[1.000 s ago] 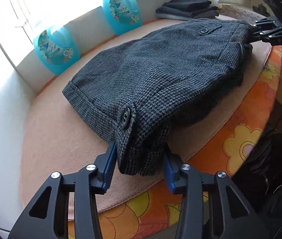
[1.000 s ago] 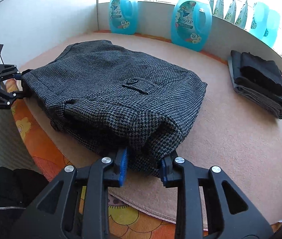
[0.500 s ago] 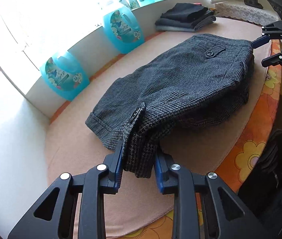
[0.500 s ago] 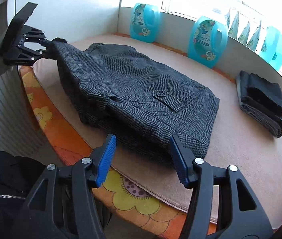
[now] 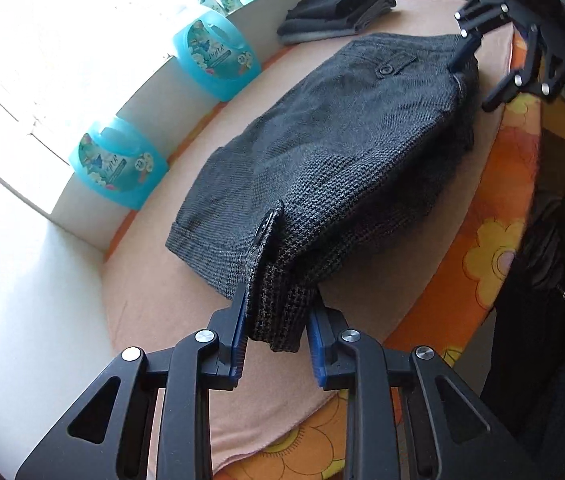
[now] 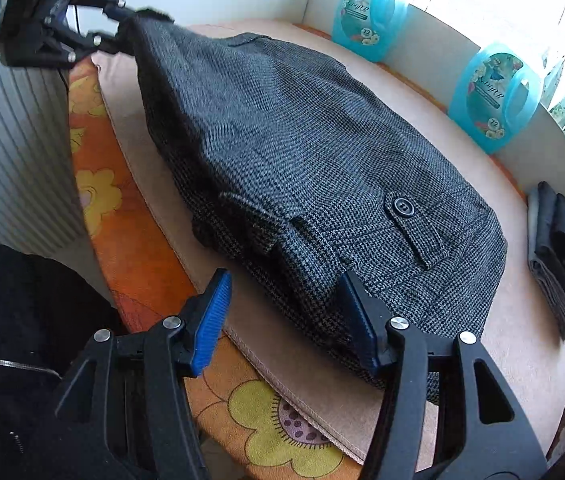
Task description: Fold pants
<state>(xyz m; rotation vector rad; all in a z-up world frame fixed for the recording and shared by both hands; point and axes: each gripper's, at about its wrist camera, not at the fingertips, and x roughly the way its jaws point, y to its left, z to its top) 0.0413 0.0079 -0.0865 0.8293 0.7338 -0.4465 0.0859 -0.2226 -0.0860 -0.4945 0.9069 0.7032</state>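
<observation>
Your beige-padded surface (image 5: 422, 292) sits by a bright window lined with blue detergent bottles (image 5: 216, 60). The grey tweed pants (image 5: 342, 152) lie folded on it. Your left tool (image 5: 276, 334) is clamped on one bunched corner; your right tool (image 6: 282, 316) stands apart, gripping nothing. The cloth looks thick, soft and fairly heavy, so pinch through all the layers at the corners.

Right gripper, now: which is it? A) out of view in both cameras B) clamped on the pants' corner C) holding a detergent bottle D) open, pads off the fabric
D: in the right wrist view the right gripper has its blue pads spread apart with the grey pants lying free on the table, while the left gripper pinches the other end.
</observation>
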